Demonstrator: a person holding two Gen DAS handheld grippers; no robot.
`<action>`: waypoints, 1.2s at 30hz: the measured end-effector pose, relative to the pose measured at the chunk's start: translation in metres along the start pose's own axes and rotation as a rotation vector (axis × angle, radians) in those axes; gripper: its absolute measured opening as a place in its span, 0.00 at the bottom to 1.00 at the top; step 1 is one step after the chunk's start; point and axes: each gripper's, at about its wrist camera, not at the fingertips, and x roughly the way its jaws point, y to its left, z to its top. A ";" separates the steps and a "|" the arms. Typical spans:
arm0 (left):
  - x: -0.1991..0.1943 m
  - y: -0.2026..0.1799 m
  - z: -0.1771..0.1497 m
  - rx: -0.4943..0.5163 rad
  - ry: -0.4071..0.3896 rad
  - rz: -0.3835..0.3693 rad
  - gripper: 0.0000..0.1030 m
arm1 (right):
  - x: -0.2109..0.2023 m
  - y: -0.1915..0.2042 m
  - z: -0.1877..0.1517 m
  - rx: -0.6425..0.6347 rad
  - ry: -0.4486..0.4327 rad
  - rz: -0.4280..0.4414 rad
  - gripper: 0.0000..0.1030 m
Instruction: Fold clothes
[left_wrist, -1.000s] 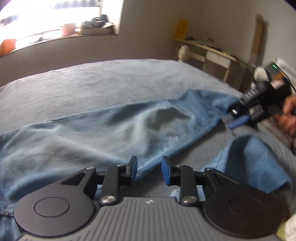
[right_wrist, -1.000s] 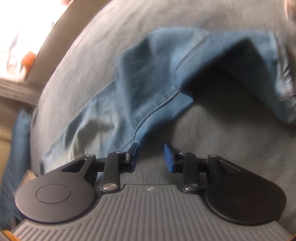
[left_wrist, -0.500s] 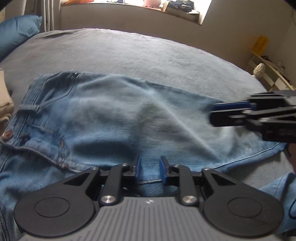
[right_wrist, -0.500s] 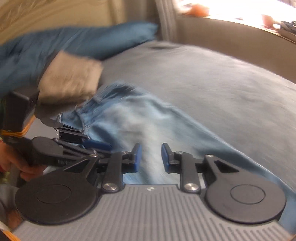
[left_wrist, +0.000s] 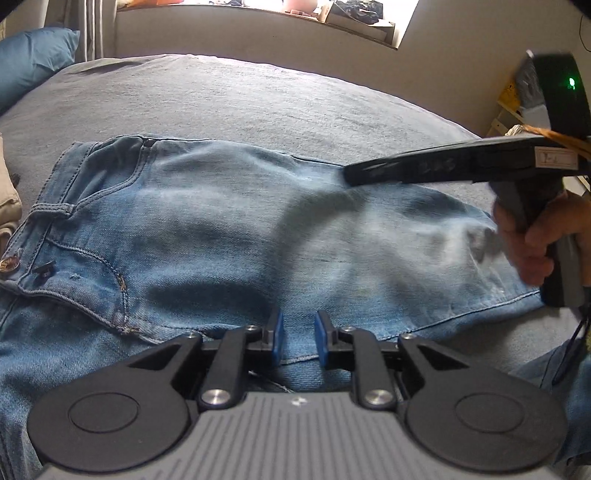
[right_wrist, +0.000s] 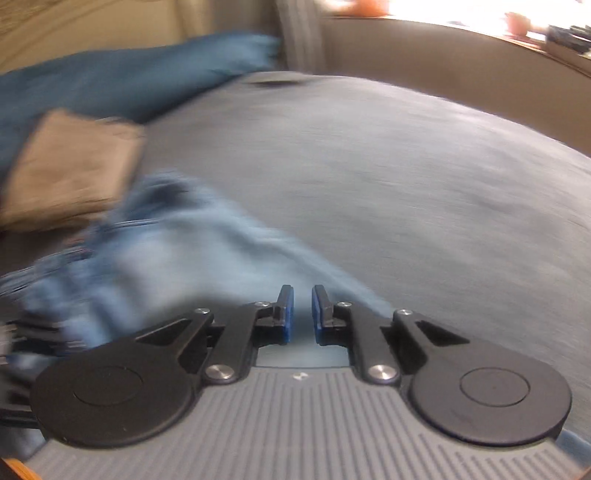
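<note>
Jeans (left_wrist: 229, 236), faded light-blue denim with stitched seams, lie spread across the grey bedcover (left_wrist: 258, 96), filling the middle and lower part of the left wrist view. In the lower centre of that view the left gripper (left_wrist: 298, 341) hovers just over a folded denim edge; its blue pads stand a narrow gap apart, with cloth showing in the gap, though whether the pads press on it cannot be told. A metal button (left_wrist: 6, 263) and curved pocket stitching mark the waistband at the left edge of the frame. At the right edge, a person's hand (left_wrist: 535, 240) grips the handle of the right gripper (right_wrist: 299, 314), whose black fingers reach leftward above the trouser leg. In the right wrist view, blurred by motion, its jaws are closing, the blue pads a slim gap apart, with pale denim behind them and nothing visibly clamped. Farther off, a folded beige cloth (right_wrist: 70, 173) sits at the left of that frame, touching the blurred waistband end. Beyond it lies a dark blue pillow (right_wrist: 122, 85), soft and rounded, in the upper left. A bright window ledge (left_wrist: 258, 9) with small items runs along the top.
</note>
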 end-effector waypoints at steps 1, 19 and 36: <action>0.000 -0.001 0.000 0.003 -0.002 0.002 0.20 | 0.006 0.009 0.001 -0.017 0.012 0.043 0.09; 0.003 -0.016 0.002 0.052 0.005 0.031 0.31 | -0.053 -0.067 -0.032 0.483 0.091 0.145 0.05; 0.008 -0.023 0.007 0.043 0.012 0.081 0.34 | -0.125 -0.104 -0.104 0.628 0.106 -0.025 0.06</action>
